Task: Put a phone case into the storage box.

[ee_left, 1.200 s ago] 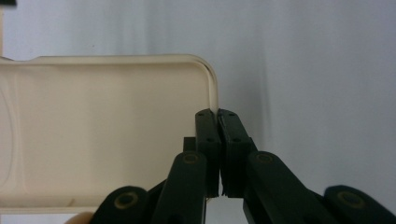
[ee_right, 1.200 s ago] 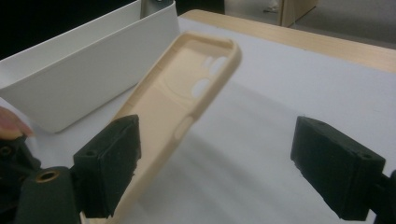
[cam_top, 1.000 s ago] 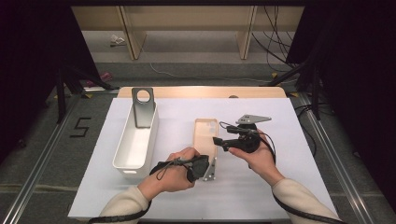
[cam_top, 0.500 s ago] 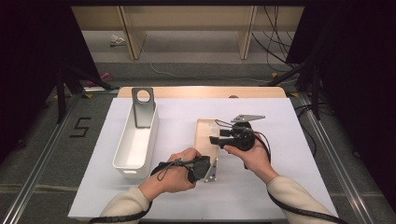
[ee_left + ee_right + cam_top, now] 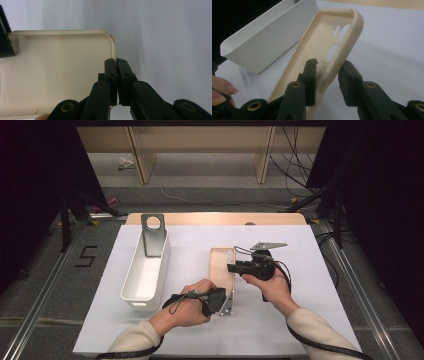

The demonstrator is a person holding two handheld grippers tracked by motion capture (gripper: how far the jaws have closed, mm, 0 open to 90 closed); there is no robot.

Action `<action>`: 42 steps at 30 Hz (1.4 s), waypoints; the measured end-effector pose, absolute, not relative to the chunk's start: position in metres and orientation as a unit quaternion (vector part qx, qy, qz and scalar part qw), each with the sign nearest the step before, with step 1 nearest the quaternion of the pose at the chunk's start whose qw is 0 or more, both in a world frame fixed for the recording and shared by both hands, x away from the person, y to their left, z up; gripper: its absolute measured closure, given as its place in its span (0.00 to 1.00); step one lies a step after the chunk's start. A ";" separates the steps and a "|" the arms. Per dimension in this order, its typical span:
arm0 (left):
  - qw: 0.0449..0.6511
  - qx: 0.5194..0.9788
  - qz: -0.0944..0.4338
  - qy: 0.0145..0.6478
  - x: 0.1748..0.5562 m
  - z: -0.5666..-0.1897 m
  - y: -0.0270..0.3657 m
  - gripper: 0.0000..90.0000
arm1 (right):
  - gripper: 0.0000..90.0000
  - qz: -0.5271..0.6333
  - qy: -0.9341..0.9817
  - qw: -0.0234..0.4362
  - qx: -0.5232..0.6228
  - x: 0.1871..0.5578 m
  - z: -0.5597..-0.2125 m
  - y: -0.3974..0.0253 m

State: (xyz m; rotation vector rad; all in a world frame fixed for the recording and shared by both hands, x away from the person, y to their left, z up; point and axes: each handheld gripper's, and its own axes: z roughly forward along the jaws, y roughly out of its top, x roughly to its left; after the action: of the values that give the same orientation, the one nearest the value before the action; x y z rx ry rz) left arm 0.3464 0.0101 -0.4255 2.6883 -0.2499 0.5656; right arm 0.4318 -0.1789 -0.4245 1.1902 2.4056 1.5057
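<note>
On the white table top (image 5: 310, 285), near its middle, one cream-coloured soft plastic phone case (image 5: 222, 266) is held between two hand-held black grippers. One white oblong plastic bin (image 5: 146, 272) is seen towards the left edge, well apart from the case, and one grey metal bracket with a round hole (image 5: 152, 233) stands upright at the bin's far end. A black figure "5" (image 5: 86, 256) is marked on the floor beside the table's left edge; no other writing can be read.

The left gripper (image 5: 220, 301) is held at the case's near end. In the left gripper view its jaws are seen pressed together on the thin side wall of the case (image 5: 57, 72) at a rounded corner, with only a sliver of rim visible between them. A dark shape at the left border of that view is cut off and cannot be identified.

The right gripper (image 5: 235, 268) is held at the case's right side. In the right gripper view the case (image 5: 329, 47) is seen tilted, open side facing the bin (image 5: 269, 35), with three camera cut-outs near its upper end. The jaws straddle its right side wall: one pad lies inside against the wall, while the outer pad appears just clear of it, so a firm pinch cannot be confirmed. Fingertips of the other hand (image 5: 220, 88) are cut off at the left border.
</note>
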 end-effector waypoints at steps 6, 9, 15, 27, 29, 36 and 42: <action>0.198 0.955 0.203 -0.085 0.347 -0.428 0.010 0.97 | 0.86 0.499 0.776 0.021 0.385 0.429 -0.420 -0.179; 0.202 0.954 0.204 -0.084 0.348 -0.428 0.009 0.97 | 0.88 0.502 0.774 0.020 0.385 0.427 -0.418 -0.179; 0.220 0.952 0.202 -0.063 0.350 -0.431 0.010 0.97 | 0.90 0.515 0.766 0.013 0.384 0.424 -0.414 -0.180; 0.306 0.930 0.201 -0.007 0.355 -0.425 0.026 0.74 | 0.91 0.542 0.754 0.033 0.370 0.418 -0.399 -0.187; 0.325 0.924 0.199 0.011 0.355 -0.423 0.030 0.61 | 0.91 0.541 0.753 0.038 0.372 0.418 -0.399 -0.189; 0.402 0.893 0.186 0.082 0.351 -0.419 0.048 0.30 | 0.91 0.542 0.750 0.055 0.375 0.417 -0.399 -0.197; 0.439 0.869 0.181 0.140 0.350 -0.420 0.066 0.23 | 0.91 0.545 0.746 0.069 0.377 0.414 -0.396 -0.207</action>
State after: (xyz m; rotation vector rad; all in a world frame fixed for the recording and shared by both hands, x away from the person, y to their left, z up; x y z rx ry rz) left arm 0.3498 0.0664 -0.4197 2.1588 0.3483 0.4508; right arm 0.4136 -0.2075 -0.3960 1.1345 2.2453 1.6420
